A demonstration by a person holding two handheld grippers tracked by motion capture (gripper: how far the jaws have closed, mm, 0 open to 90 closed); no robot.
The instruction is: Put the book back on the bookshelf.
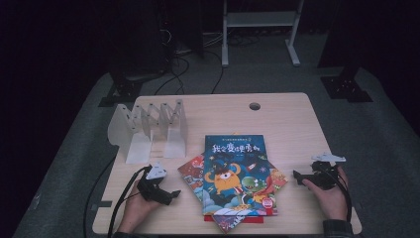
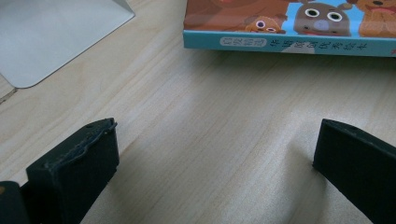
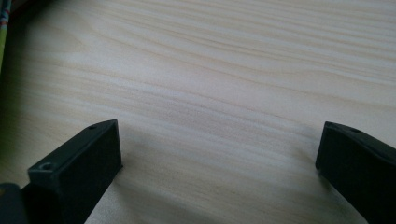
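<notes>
Books stacked flat at table centre, none yet in white rack behind. Left gripper and right gripper rest beside stack, jaws wide, empty. All sorting remains.

Picture books stacked flat near the table's front edge.
The top book, blue-covered with an orange one-eyed monster, lies face up and square; the books beneath, red-covered, are fanned askew, corners jutting out left, right and front.
</notes>
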